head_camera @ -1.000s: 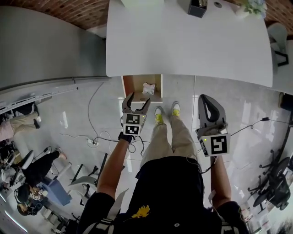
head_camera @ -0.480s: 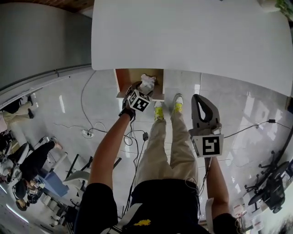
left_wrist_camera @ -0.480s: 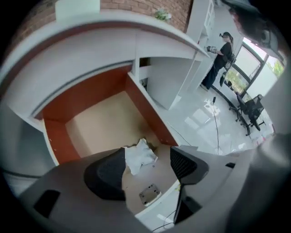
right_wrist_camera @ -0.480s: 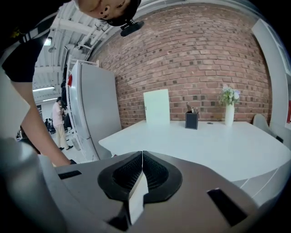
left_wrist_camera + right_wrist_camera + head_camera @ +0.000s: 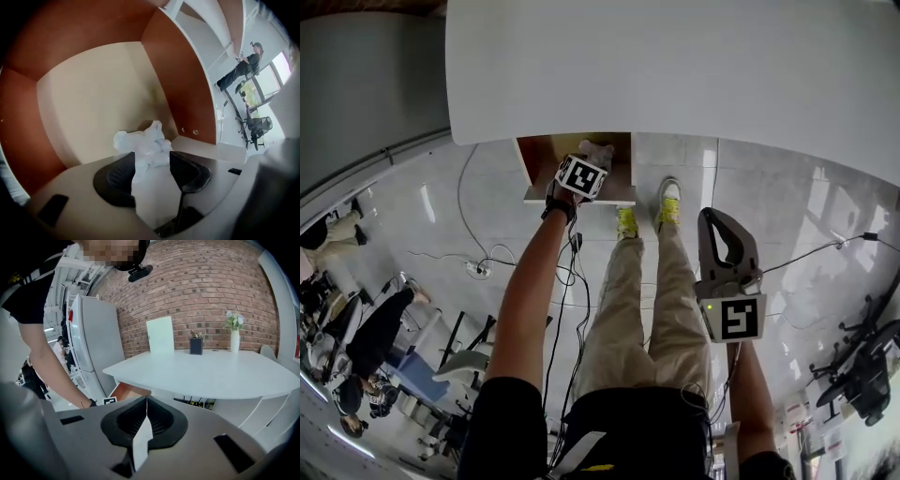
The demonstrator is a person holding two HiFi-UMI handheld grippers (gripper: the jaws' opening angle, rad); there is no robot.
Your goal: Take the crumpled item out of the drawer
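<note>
The crumpled white paper (image 5: 143, 143) lies in the open wooden drawer (image 5: 93, 93) under the white table (image 5: 675, 66). My left gripper (image 5: 152, 158) reaches into the drawer (image 5: 534, 169), and its jaws are closing with the paper between them; both pads touch its sides. In the head view the paper (image 5: 600, 150) shows just past the left gripper (image 5: 592, 161). My right gripper (image 5: 719, 216) hangs at the right above the floor, away from the drawer. Its jaws are shut with nothing in them, as the right gripper view (image 5: 146, 401) shows.
The drawer holds nothing else that I can see. The person's feet in yellow shoes (image 5: 626, 222) stand just in front of it. Cables (image 5: 487, 267) trail over the tiled floor at the left. Seated people (image 5: 356, 347) and office chairs (image 5: 862, 366) are at the room's edges.
My left gripper has gone forward and down into the drawer, from in front of it to around the paper. The right gripper has stayed low at the right.
</note>
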